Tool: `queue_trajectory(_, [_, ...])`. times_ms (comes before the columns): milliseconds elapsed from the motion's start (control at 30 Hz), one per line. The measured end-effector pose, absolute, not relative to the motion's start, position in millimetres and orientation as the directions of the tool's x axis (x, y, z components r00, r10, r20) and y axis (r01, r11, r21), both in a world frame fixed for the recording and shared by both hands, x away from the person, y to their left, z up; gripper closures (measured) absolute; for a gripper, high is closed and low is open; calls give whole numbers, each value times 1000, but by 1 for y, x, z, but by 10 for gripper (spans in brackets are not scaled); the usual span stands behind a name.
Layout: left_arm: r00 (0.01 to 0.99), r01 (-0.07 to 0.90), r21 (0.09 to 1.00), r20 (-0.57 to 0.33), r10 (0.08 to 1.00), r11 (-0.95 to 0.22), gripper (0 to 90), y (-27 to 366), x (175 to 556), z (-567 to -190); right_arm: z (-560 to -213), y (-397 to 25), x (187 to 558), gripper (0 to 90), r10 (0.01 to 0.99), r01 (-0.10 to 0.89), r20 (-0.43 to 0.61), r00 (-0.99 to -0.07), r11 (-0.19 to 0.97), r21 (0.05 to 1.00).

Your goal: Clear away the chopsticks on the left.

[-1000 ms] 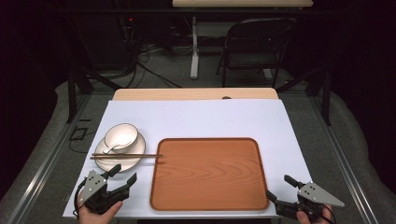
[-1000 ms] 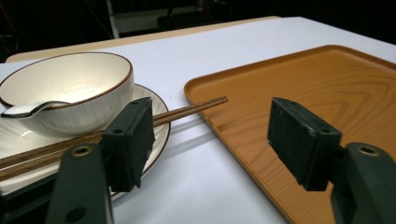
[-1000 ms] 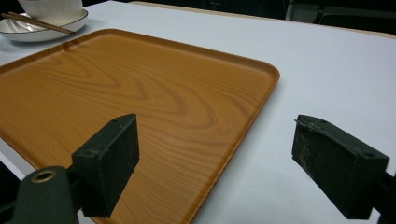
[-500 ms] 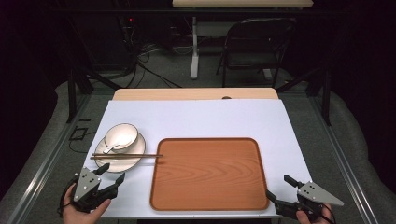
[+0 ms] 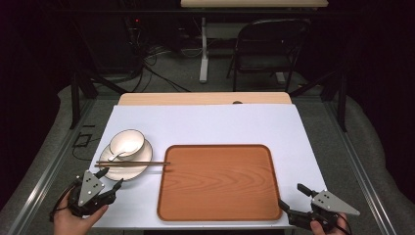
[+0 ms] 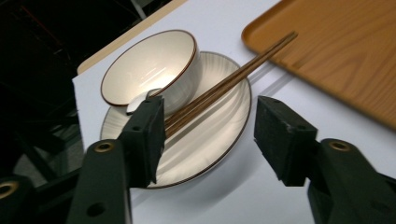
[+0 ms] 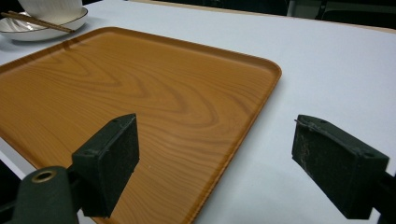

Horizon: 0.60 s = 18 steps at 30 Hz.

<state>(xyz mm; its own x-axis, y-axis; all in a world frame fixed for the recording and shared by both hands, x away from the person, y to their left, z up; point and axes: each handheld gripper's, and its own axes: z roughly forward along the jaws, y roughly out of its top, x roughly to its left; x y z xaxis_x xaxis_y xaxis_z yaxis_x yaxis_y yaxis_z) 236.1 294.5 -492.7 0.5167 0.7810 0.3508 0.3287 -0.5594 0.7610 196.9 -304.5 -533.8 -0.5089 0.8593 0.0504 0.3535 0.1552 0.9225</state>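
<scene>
Your left tongs (image 5: 109, 179) have pulled back from the chopsticks (image 5: 132, 163) and now sit open, empty, just beside the plate (image 5: 128, 171). The chopsticks lie across the plate, tips touching the tray (image 5: 219, 182). Your right tongs (image 5: 294, 197) stay wide open by the tray's corner.

Bright table, dark blurry surroundings

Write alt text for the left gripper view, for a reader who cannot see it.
An open left hand-held gripper points at a white plate that carries a white bowl and a pair of brown chopsticks lying across it. The chopstick tips reach toward the corner of a wooden tray at upper right, all on a white table.
</scene>
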Motion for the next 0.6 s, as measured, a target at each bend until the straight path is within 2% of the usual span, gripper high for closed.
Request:
queue_trajectory(200, [548, 334, 692, 410, 729, -640, 512, 300, 241, -492, -534, -304, 197, 141, 859, 357, 52, -509, 155, 921])
queue_trajectory(400, [570, 311, 587, 514, 641, -747, 557, 305, 247, -496, -534, -304, 197, 141, 860, 359, 56, -507, 151, 921])
queue_trajectory(600, [587, 288, 507, 577, 568, -812, 608, 307, 257, -500, -534, -305, 198, 141, 860, 362, 59, -506, 150, 920])
